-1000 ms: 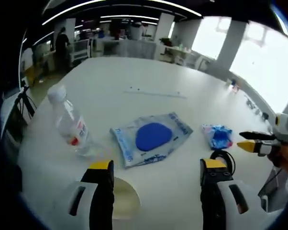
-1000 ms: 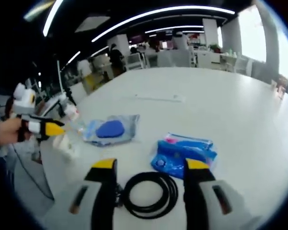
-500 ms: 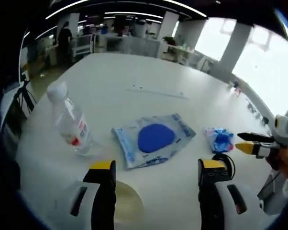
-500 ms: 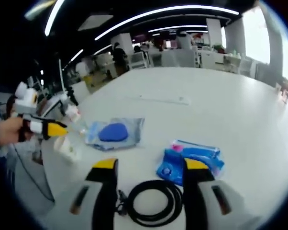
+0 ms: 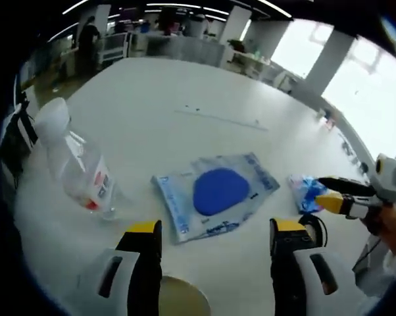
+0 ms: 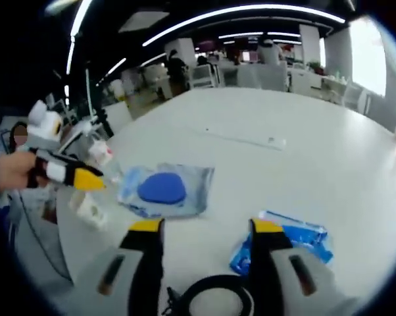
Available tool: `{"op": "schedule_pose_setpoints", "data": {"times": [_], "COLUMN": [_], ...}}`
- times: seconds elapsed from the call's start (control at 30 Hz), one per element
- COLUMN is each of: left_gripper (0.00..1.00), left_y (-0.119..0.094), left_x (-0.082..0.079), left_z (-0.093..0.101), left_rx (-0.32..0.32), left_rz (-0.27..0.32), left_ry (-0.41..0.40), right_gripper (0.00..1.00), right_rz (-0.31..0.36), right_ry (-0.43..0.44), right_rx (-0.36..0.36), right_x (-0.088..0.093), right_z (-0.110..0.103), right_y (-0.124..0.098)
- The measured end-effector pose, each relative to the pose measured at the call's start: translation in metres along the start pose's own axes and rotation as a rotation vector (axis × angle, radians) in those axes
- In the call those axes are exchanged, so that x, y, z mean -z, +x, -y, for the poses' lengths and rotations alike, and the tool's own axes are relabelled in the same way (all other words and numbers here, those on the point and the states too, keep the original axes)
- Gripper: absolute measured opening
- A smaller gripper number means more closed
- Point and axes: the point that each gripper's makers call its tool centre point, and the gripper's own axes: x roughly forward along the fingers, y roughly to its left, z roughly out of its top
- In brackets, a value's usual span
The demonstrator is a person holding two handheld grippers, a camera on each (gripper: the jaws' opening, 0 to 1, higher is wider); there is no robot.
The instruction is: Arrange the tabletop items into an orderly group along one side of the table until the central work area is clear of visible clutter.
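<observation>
On the white table (image 5: 185,85) lies a clear bag with a round blue pad (image 5: 218,191), just ahead of my left gripper (image 5: 214,230), whose jaws stand open and hold nothing. A clear plastic bottle (image 5: 79,172) with a white cap stands to their left. A pale round disc (image 5: 178,299) lies low between the jaws. The right gripper (image 5: 333,192) comes in from the right, above a blue packet (image 5: 303,189) and a black cable coil (image 5: 314,222). In the right gripper view, my right gripper (image 6: 206,230) is open over the cable coil (image 6: 214,293), with the blue packet (image 6: 297,237) to its right and the bag (image 6: 162,189) ahead.
A thin strip (image 5: 221,118) lies on the far half of the table. The table's near edge curves past the bottle, with a dark stand (image 5: 17,135) beyond it. The left gripper (image 6: 73,174), held in a hand, enters the right gripper view. Desks, chairs and people fill the background.
Both cameras have moved forward and lower: bottle and bag look nearer in the left gripper view, cable and packet sit lower in the right gripper view. The items themselves lie as before.
</observation>
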Motion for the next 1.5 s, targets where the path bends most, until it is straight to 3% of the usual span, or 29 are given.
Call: {"op": "schedule_pose_setpoints", "data": {"times": [0.4,0.97,1.27,1.4,1.5], "left_gripper": [0.61,0.56,0.4,0.2,0.12], "left_y": [0.028,0.059,0.06,0.059,0.058], "left_x": [0.005,0.02,0.019,0.021,0.024], "left_z": [-0.017,-0.036,-0.043,-0.044,-0.047], "left_rx": [-0.033,-0.068,-0.105,-0.114,-0.135], "left_rz": [-0.098,-0.188,-0.186,-0.185,-0.195], "left_ry": [-0.005,-0.038,-0.046,-0.053,-0.034], "right_gripper": [0.46,0.36,0.21,0.1,0.02], "right_rz": [-0.032,-0.128,-0.152,-0.154,-0.149], "right_ry": [0.01,0.012,0.023,0.021,0.041], "right_rx": [-0.03,-0.027,-0.036,-0.037,-0.032], "right_x": [-0.003,0.018,0.025,0.029,0.029], "right_z": [-0.01,-0.008,-0.016,-0.018,-0.016], "right_y": [0.044,0.084,0.089,0.089,0.086]}}
